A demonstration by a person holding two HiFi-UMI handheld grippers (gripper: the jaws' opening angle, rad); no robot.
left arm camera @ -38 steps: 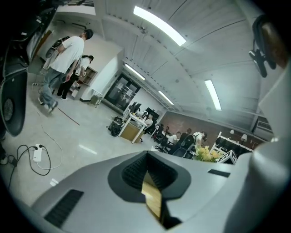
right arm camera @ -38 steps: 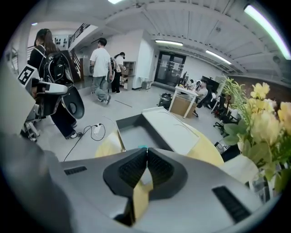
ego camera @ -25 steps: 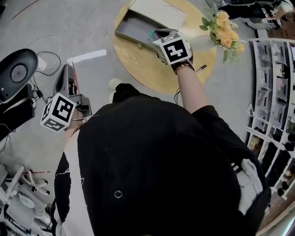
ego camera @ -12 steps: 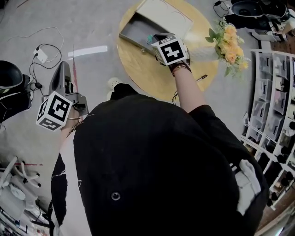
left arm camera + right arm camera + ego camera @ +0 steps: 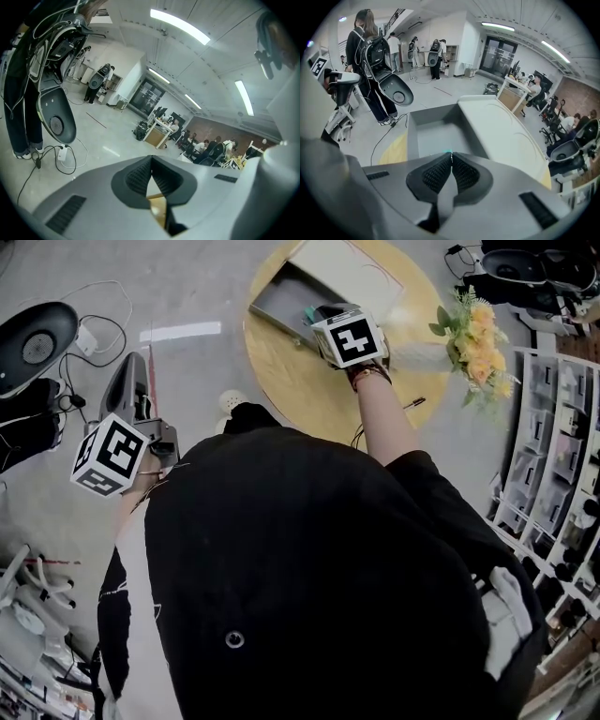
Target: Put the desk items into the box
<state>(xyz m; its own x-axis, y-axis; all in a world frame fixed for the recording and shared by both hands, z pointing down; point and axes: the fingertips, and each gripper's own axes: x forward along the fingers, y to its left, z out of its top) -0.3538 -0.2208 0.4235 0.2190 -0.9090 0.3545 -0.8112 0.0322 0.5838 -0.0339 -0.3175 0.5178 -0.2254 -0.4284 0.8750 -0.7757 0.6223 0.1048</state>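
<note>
Right gripper (image 5: 451,158): fingers pressed narrow, pinching a teal item (image 5: 449,152) whose sliver shows at the very tips, at 12 o'clock of the pads.
Teal item, place: held over the open grey box (image 5: 281,298), above its inside floor; what it is cannot be told.
Box: on the round table (image 5: 300,381), toward its 11 o'clock edge, lid (image 5: 342,263) open behind it.
Left gripper (image 5: 151,161): fingers closed together on nothing, held off the table at the person's 9 o'clock, over the floor.
</note>
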